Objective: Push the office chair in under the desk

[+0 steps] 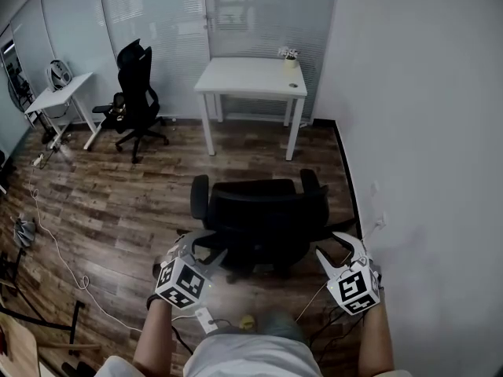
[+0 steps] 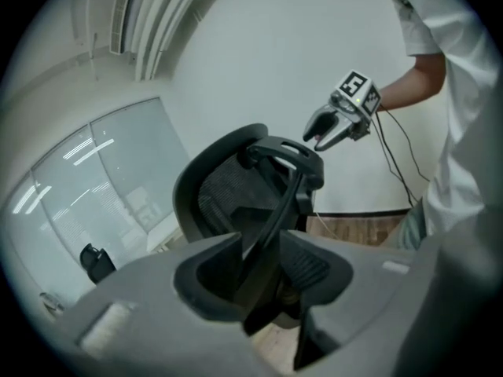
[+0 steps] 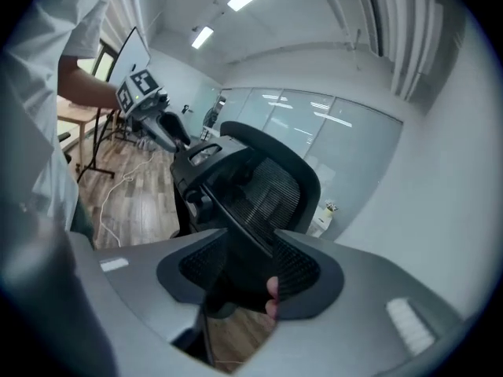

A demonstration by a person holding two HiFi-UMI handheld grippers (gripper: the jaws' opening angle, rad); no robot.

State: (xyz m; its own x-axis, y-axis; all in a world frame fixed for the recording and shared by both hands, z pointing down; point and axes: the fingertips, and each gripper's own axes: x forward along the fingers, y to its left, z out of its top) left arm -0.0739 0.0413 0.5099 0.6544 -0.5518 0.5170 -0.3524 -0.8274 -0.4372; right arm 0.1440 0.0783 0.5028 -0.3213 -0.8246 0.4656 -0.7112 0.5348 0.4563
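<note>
Left gripper (image 1: 206, 247) and right gripper (image 1: 331, 246), jaws parted and clamping nothing, flank the back of the office chair (image 1: 259, 210) at 9 and 3 o'clock: apparently the bracing step, next calling for an even two-sided push toward the desk (image 1: 250, 77), well apart at 12 o'clock.

Chair (image 1: 259, 218) mid-floor; desk (image 1: 251, 77) at its 12 o'clock, well apart. Plant (image 1: 290, 56) on desk's far right corner. Second chair (image 1: 135, 93) at 10 o'clock, table (image 1: 59, 93) left of it. Left gripper (image 1: 206, 248) at chair's 7 o'clock, right gripper (image 1: 336, 250) at 5.
</note>
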